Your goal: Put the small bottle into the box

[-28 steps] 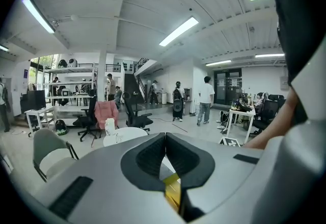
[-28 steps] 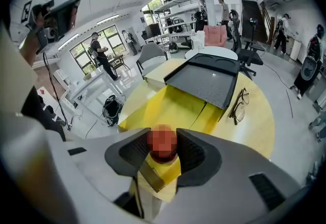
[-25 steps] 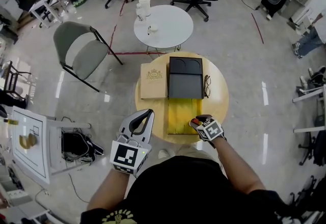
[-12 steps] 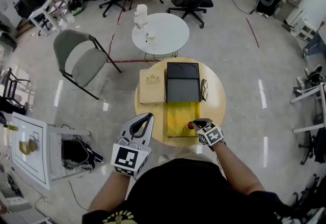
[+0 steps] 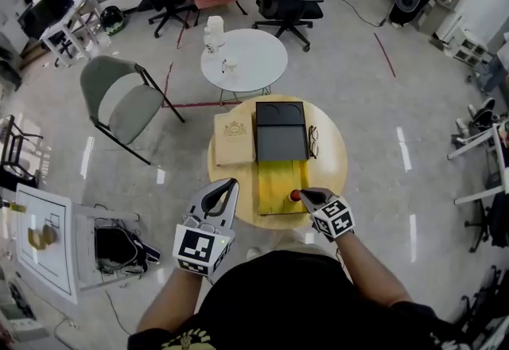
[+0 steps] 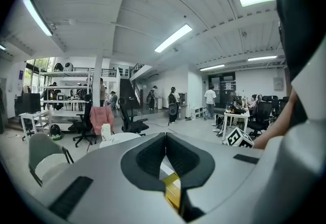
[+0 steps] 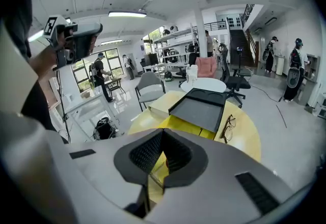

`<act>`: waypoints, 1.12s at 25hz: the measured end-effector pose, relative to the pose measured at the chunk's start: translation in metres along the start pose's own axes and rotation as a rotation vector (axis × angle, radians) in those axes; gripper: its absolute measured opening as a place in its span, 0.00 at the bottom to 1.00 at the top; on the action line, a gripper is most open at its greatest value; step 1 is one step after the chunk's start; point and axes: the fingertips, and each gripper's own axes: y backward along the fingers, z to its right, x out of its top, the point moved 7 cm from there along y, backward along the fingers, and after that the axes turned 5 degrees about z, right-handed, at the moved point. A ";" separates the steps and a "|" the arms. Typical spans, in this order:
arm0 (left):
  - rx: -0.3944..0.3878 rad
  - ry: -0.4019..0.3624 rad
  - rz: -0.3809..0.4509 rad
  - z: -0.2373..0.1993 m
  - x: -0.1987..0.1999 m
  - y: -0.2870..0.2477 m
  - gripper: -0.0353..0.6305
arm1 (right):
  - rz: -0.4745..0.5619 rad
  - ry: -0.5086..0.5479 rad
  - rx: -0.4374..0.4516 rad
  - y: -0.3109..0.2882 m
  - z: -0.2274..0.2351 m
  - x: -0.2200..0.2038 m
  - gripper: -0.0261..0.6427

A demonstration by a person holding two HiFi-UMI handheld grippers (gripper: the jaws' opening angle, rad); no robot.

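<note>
The small bottle point(image 5: 294, 196) shows only as a tiny round red dot at 5 o'clock on the round wooden table point(image 5: 334, 173), over the flat yellow box's point(image 5: 274, 177) near corner, so its long axis cannot be told. It sits at the tip of the right gripper point(image 5: 303, 196), whose textured black pads have just closed together with nothing visible between them. The left gripper point(image 5: 231, 182), off the rim at 7 o'clock, is also closed and empty.

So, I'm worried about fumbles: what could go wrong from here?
1. The right tool has just been closing. Its own view shows the jaws together with nothing between them, while a red thing sits at its tip in the head view. The grasp may have missed or be marginal.
2. Glasses lie right beside the black box; a careless approach could knock them.
</note>
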 end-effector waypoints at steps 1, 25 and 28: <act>-0.002 -0.002 0.003 0.000 0.001 0.001 0.08 | 0.016 -0.007 -0.004 0.006 -0.002 0.004 0.06; -0.017 -0.001 0.085 0.001 0.007 0.047 0.08 | 0.388 0.013 -0.100 0.144 -0.077 0.124 0.06; -0.041 0.003 0.092 0.004 0.006 0.049 0.08 | 0.426 0.022 -0.104 0.160 -0.088 0.135 0.06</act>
